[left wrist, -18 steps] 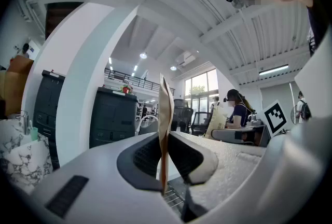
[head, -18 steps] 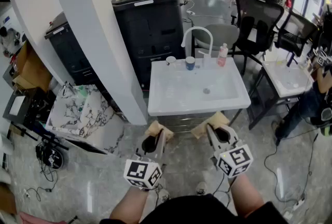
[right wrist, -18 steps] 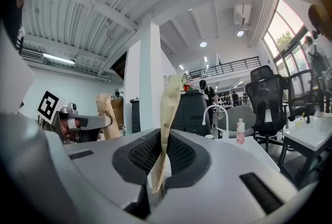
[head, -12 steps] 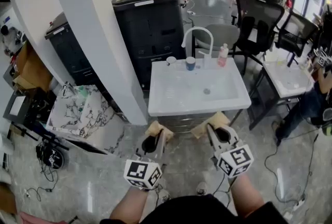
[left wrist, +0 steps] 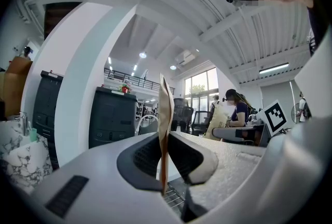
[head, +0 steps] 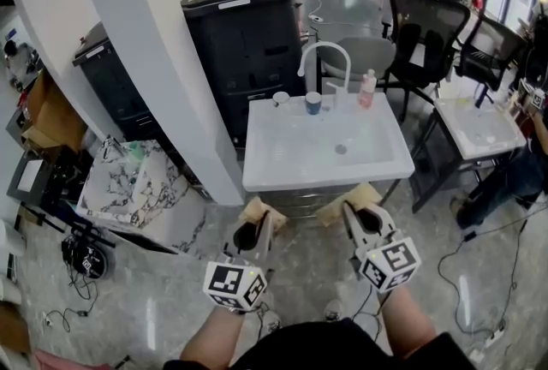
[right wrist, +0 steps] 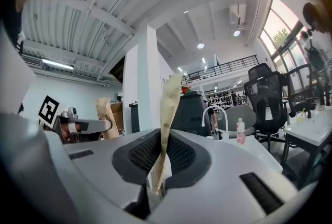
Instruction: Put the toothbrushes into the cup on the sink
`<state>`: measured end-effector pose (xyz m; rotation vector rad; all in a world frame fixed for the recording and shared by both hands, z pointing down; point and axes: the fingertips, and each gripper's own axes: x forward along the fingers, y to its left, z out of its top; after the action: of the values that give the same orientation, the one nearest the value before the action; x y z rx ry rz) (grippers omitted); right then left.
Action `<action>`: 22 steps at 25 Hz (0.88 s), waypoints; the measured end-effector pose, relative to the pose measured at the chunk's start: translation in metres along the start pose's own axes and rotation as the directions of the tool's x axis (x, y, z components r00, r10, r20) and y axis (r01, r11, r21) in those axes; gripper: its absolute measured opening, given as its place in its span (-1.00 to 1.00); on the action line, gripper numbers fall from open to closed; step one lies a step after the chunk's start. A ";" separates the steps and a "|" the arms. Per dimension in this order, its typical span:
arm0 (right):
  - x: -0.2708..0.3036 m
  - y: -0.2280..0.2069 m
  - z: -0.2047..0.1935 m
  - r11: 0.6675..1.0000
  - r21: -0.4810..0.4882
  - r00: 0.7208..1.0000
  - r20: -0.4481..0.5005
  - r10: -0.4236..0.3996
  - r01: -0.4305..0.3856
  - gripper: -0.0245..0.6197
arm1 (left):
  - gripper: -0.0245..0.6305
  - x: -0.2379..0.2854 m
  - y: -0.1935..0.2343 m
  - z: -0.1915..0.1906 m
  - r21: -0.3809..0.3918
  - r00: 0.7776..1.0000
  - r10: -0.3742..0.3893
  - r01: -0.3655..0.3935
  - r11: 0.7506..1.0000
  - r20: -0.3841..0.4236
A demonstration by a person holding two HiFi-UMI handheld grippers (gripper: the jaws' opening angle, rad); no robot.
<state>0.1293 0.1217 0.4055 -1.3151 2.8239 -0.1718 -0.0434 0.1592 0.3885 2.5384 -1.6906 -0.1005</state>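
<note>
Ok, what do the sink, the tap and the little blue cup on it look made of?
Sink: white, smooth and slightly glossy with rounded moulded edges, likely ceramic or cast resin.
Tap: plain white curved tube with no metallic shine, so painted metal or plastic; can't tell which.
Blue cup: solid colour, too small to judge, perhaps plastic or glazed ceramic.

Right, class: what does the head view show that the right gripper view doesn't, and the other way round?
Only the head view: the drain in the sink, and the marker cube on the right gripper. Only the right gripper view: the ceiling with its lights, and a close look at that gripper's pads pressed together with nothing between them. Both: the tap, the pink bottle, a black chair and the left gripper.
</note>
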 end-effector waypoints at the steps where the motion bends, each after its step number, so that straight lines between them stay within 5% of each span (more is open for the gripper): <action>1: -0.001 -0.002 0.001 1.000 0.000 1.000 0.000 0.003 -0.003 -0.85 | -0.81 0.002 -0.002 0.001 0.003 1.000 0.001 -0.001 1.000 0.000; 22: -0.034 -0.089 0.018 0.996 0.020 0.996 0.042 0.082 -0.083 -0.85 | -0.81 0.053 -0.077 0.005 0.035 0.997 0.079 -0.080 0.996 0.025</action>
<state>0.2198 0.0891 0.3963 -1.1817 2.8268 -0.1705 0.0474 0.1396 0.3746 2.5003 -1.8162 -0.0962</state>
